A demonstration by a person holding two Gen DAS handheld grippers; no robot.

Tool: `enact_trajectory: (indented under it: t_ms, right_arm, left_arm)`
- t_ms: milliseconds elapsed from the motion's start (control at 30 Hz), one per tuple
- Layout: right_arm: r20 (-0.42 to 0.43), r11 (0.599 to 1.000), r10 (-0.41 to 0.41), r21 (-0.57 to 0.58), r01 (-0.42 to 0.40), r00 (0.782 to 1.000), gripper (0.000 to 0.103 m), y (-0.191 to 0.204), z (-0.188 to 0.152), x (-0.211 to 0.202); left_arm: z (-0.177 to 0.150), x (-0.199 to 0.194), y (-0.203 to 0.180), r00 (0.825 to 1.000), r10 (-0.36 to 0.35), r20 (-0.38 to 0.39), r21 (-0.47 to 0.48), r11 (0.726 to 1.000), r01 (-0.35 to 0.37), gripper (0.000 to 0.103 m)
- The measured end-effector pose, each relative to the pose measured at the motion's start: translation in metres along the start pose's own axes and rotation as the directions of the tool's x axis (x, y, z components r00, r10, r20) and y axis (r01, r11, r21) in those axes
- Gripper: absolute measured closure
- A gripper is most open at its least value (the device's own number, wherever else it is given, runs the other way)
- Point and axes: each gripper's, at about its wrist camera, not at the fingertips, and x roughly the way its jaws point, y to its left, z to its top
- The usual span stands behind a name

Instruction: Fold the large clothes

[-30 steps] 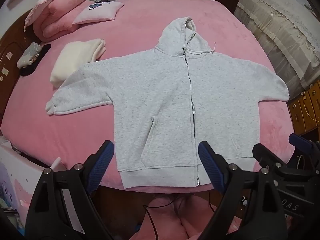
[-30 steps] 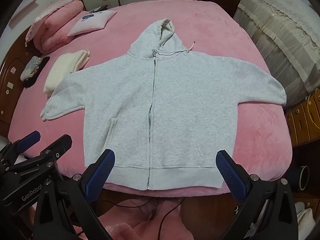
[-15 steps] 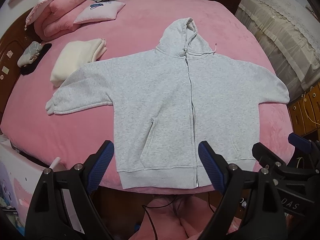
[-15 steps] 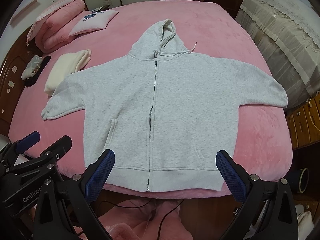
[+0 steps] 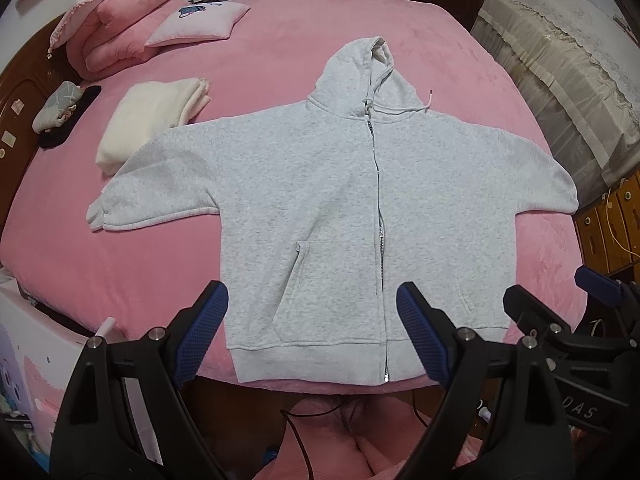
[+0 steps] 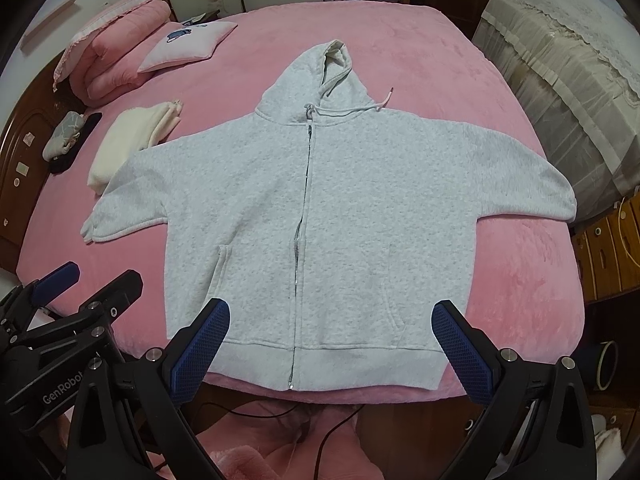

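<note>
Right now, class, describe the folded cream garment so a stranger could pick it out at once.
Start at the big pink bed. A grey zip hoodie lies spread flat across it; follow the sleeve on the picture's left outward. Just beyond that sleeve sits the folded cream garment, the only folded pale pile, unlike the pink quilt and the pillow behind it.

Light grey fleece zip-up hoodie [image 5: 320, 200] [image 6: 340, 208] lies flat, front up, on pink bed. Zipper closed, sleeves spread out to both sides, hood pointing to far side. Ribbed bottom hem at near bed edge.
</note>
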Motion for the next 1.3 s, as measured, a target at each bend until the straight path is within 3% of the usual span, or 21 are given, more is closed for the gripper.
enact_trajectory:
  t_ms: [600, 900, 1133, 1300]
  right_arm:
    - [0.022, 0.999, 0.014, -0.037, -0.014, 1.000, 0.001, -0.027, 0.018, 0.002]
    - [0.063, 0.996, 0.035, -0.084, -0.029, 0.997, 0.001, -0.039, 0.002, -0.006]
    - [0.088, 0.991, 0.055, -0.127, -0.044, 0.995, 0.001, -0.032, -0.008, -0.011]
    - [0.108, 0.985, 0.060, -0.168, -0.041, 0.992, 0.001, -0.008, -0.004, -0.010]
  left_arm:
    - [0.015, 0.007, -0.023, 1.000, -0.005, 0.004, -0.060, 0.998, 0.005, 0.018]
    - [-0.008, -0.008, -0.025, 0.998, -0.023, 0.051, -0.138, 0.990, 0.030, 0.018]
    - [-0.024, -0.025, -0.008, 0.996, 0.007, 0.093, -0.189, 0.982, 0.011, 0.018]
    - [-0.035, -0.023, 0.035, 0.995, 0.073, 0.072, -0.274, 0.960, -0.051, 0.018]
